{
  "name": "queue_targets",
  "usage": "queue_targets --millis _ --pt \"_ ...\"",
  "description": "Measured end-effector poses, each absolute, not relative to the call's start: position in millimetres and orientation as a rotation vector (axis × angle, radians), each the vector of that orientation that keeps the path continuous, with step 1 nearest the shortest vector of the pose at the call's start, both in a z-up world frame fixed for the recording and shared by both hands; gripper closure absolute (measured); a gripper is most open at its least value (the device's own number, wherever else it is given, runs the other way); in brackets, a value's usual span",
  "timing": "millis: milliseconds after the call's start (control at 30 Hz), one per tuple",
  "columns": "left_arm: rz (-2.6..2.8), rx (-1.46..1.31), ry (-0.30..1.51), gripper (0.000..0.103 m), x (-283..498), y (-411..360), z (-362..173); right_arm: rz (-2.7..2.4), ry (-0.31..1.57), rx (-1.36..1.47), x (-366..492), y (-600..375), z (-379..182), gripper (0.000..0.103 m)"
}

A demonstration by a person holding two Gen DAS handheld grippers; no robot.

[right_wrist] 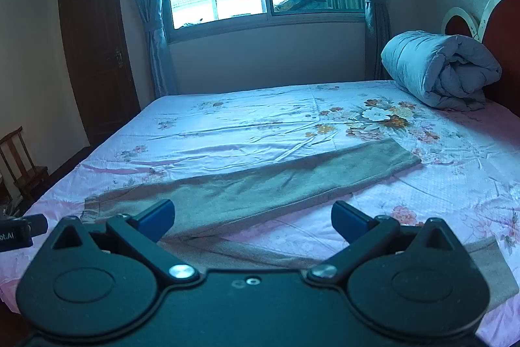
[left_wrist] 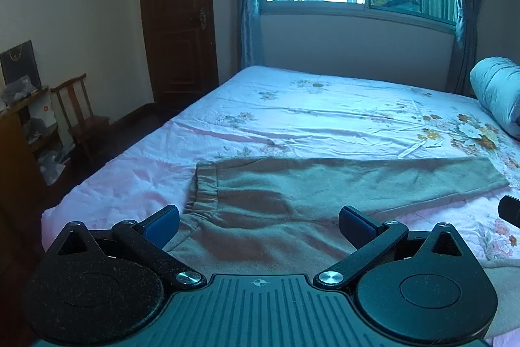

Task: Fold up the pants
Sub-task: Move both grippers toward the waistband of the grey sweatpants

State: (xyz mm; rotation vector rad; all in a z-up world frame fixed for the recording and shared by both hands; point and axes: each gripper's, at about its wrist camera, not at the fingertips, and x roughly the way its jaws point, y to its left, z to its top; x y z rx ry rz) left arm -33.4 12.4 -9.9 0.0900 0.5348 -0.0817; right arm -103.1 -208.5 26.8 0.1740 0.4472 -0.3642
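I have both tools hovering over the near edge of the bed (right_wrist: 227, 119), and the pants (left_wrist: 292, 184) lie flat on the floral sheet right in front of me, waistband toward nine o'clock and the legs running off toward three o'clock. In the left view the elastic waistband (left_wrist: 203, 187) sits just past the left gripper (left_wrist: 258, 221), whose jaws are spread wide with nothing between them; the right gripper (right_wrist: 253, 217) is likewise splayed and empty, hanging above the gap where the two legs part. One leg stretches toward two o'clock, ending at its cuff (right_wrist: 399, 153); the other lies nearer, its end showing at about four o'clock beside my right tool. I judge the cloth to be a soft, fleecy knit: light, limp, no stiffness to carry a fold, and likely to drag on the sheet more than slide. I would pinch through both layers at the gathered waistband with the left, since the elastic gives bulk to bite on, and take the near leg by its hem with the right. A shallow grip could lift only the top layer. The rolled quilt (right_wrist: 438, 70) at one o'clock is well apart.
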Motion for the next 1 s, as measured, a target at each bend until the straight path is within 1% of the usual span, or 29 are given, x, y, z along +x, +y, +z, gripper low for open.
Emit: queue_targets --millis 267,500,1000 --pt "-0.084 0.085 0.505 0.0 -72.0 17.0 -10.9 -0.361 0.399 0.196 -138.4 -208.0 30.1 0.006" --pt "-0.083 0.09 0.494 0.0 -93.7 21.0 -15.4 -0.344 0.401 0.183 -153.9 -199.5 24.0 0.006" --pt "-0.095 0.102 0.445 0.0 -115.0 23.3 -7.1 -0.353 0.373 0.18 -171.8 -193.8 27.1 0.006"
